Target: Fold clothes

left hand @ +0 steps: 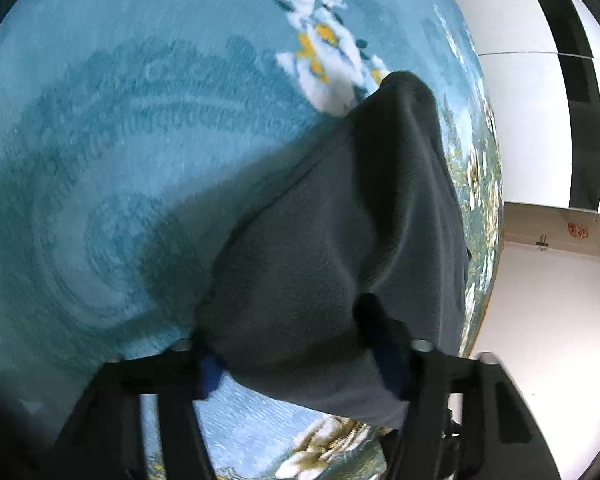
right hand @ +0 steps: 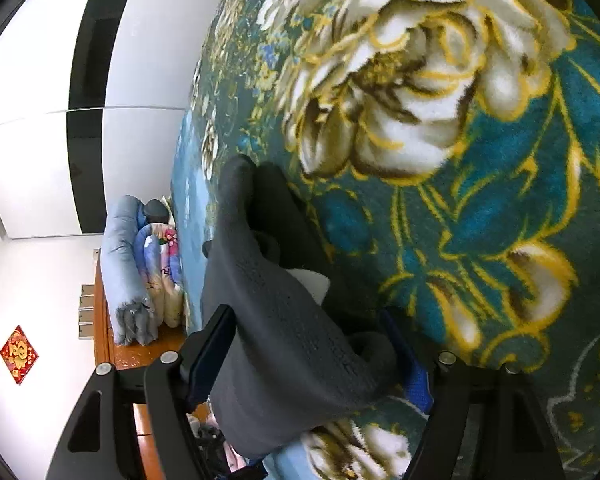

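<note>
Garment (left hand: 340, 240), dark grey fleece, hangs lifted above the blanket (left hand: 100, 140), one edge pinched between the left gripper's (left hand: 300, 364) fingers, another between the right gripper's (right hand: 316, 360), apparently stretched taut for the next fold.

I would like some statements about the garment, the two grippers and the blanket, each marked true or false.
1. The left gripper is closed on the dark grey garment. True.
2. The right gripper is empty. False: it also holds the dark grey garment.
3. The garment is red. False: it is dark grey.
4. The blanket underneath has a flower pattern. True.
5. Rolled bedding lies in the background of the right wrist view. True.
</note>
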Motion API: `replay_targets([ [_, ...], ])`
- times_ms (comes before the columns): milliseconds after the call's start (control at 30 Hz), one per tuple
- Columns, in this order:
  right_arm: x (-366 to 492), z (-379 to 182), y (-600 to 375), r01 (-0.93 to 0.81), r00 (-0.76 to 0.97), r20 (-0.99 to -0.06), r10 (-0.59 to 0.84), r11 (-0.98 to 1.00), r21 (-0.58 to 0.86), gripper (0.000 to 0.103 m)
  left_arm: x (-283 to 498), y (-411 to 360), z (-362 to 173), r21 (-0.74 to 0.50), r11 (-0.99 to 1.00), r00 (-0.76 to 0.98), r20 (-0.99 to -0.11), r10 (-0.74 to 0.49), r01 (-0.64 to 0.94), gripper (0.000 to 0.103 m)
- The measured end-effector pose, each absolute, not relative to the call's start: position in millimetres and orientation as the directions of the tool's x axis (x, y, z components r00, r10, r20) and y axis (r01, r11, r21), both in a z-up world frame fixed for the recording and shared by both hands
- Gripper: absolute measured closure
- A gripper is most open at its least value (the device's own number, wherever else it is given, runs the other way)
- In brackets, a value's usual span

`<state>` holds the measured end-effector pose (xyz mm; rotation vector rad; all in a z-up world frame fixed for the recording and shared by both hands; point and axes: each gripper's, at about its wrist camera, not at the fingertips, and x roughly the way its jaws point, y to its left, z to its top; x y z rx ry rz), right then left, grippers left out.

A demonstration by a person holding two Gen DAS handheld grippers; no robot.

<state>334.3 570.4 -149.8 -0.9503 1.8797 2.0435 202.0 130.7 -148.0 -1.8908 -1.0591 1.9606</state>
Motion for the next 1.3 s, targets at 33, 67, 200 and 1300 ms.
replay_targets([
  [33, 333.8, -146.4, 569.2, -0.556, -0.767, -0.584, -0.266, -0.179, 0.812, 0.044, 200.6, 132.5, -142.5, -0.614, -0.732, -0.155, -0.787, 0.598, 0.295, 0.065],
  [67, 332.8, -141.5, 568.3, -0.560, -0.761, -0.594, -0.261, -0.198, 0.804, 0.052, 198.5, 135.2, -136.0, -0.604, -0.751, -0.160, -0.796, 0.583, 0.267, 0.069],
  [200, 320.0, -111.8, 564.4, -0.579, -0.725, -0.639, -0.258, -0.275, 0.768, 0.065, 185.1, 144.7, -108.9, -0.563, -0.809, -0.180, -0.825, 0.536, 0.171, 0.078],
  [1300, 212.2, -140.0, 464.0, -0.501, -0.602, -0.644, -0.473, -0.404, 0.765, 0.076, 82.7, 7.0, -117.2, -0.438, -0.856, -0.146, -0.899, 0.413, 0.275, 0.074],
])
